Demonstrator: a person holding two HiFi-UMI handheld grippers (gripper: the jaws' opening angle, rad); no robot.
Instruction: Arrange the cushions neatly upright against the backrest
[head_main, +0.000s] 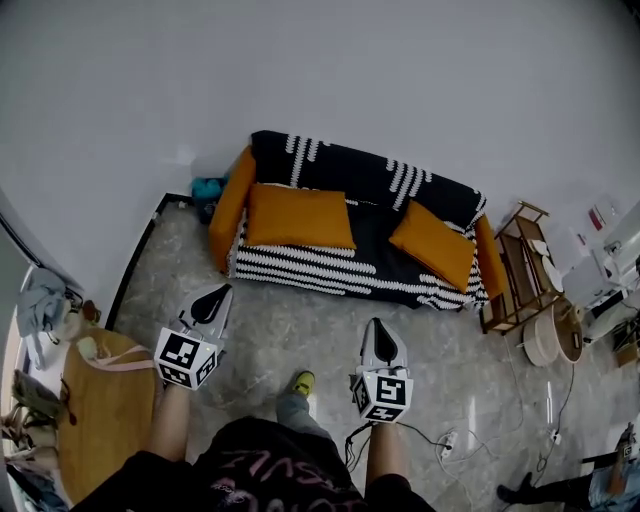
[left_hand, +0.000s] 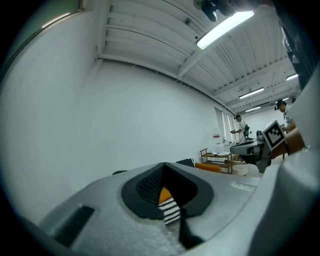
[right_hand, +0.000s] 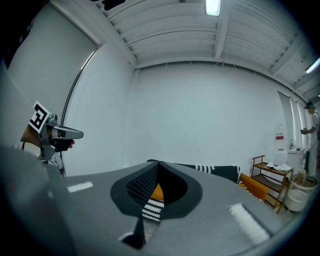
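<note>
Left tool (head_main: 214, 300): jaws closed on one another, nothing between them. It is held out in front of the person over the floor (head_main: 300, 330), pointing toward the sofa (head_main: 330, 268).

Right tool (head_main: 380, 335): jaws likewise closed and empty. It is held level with the left tool, well apart from the sofa's front edge.

Task items: two orange cushions on the sofa seat. The left cushion (head_main: 298, 217) sits toward the seat's left end, its rear edge at the backrest (head_main: 345, 168). It appears to lie back rather than stand. The right cushion (head_main: 433, 243) sits toward the right end, turned askew with one corner toward the front edge. Neither is touched.

Surroundings: a wooden rack (head_main: 518, 268) stands just beside the sofa's right end, and a round wooden table (head_main: 95, 405) stands at the person's left.

Assessment: the task is not yet begun. The cushions look soft, light and easily squashed, so a pinch in the middle would only bunch the fabric. The better hold is judged to be a top edge or corner seam, lifting and tipping each cushion back until it stands against the backrest. Both tools must open first.
</note>
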